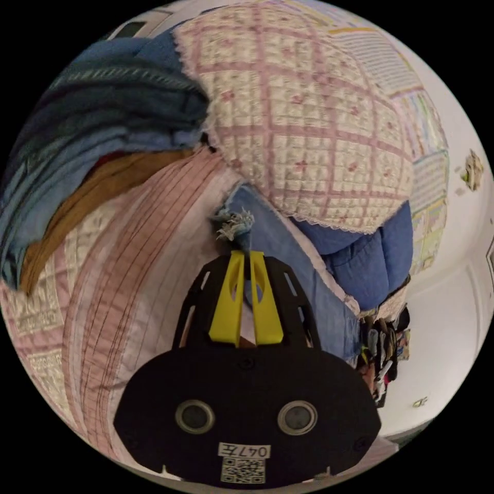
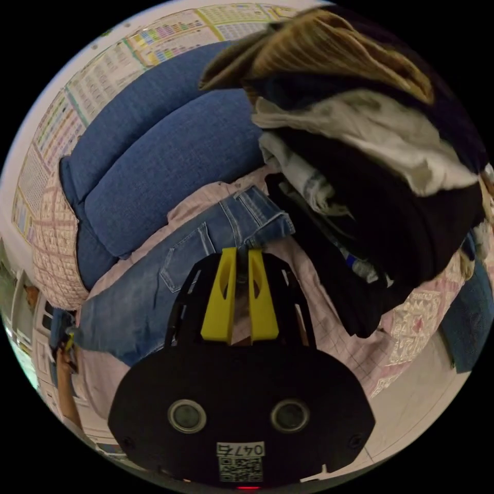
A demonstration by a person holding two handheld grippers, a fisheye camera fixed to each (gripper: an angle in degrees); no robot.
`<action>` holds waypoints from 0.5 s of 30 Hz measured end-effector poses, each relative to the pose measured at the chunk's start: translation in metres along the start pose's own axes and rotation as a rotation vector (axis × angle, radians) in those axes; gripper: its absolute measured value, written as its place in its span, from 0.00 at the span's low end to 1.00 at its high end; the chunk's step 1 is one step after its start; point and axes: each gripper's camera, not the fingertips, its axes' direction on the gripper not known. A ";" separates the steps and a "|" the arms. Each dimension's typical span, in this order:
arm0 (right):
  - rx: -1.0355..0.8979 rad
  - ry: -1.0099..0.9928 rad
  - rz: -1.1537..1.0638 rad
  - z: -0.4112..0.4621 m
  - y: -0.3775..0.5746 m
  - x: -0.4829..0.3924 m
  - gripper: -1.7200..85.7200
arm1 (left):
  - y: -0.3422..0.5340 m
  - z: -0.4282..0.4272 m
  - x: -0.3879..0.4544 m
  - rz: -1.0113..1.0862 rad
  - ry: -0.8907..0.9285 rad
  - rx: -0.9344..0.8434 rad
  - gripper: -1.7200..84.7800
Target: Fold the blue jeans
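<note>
In the left gripper view we see the left gripper (image 1: 247,253) with its two yellow jaws brought almost together, only a thin slit between them, and the frayed hem (image 1: 234,225) of the blue jeans (image 1: 288,267) sits right at their tips; we think the jaws pinch this hem, but the exact contact is hidden by the jaws themselves. The jeans leg runs away from the tips, lying flat on a pink striped sheet (image 1: 149,267). Just beyond it there is a checked quilt with small flowers (image 1: 303,123), and under the edge of the quilt a thick blue cushion (image 1: 370,257). On the other side a pile of folded clothes (image 1: 98,134), blue and mustard, lies close to the sheet. In the right gripper view the right gripper (image 2: 242,251) has its jaws also nearly closed, and the waistband of the jeans (image 2: 257,213) is at the tips, with a back pocket (image 2: 185,254) next to it; if both jaws really press the cloth, we cannot tell. Beside the waistband stands a tall heap of dark and white clothes (image 2: 370,195), touching the sheet, and a blue cushion lies behind the jeans.
</note>
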 end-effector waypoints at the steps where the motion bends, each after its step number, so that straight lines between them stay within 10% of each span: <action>1: 0.041 0.038 -0.059 -0.006 -0.003 -0.021 0.03 | -0.005 -0.013 0.023 0.068 -0.010 0.048 0.01; 9: 0.477 0.163 -0.527 -0.049 0.027 -0.162 0.02 | 0.028 -0.125 0.169 0.557 -0.315 0.450 0.01; 15: 0.128 0.156 -0.458 0.024 0.056 -0.172 0.03 | 0.054 -0.093 0.064 0.258 -0.439 0.077 0.01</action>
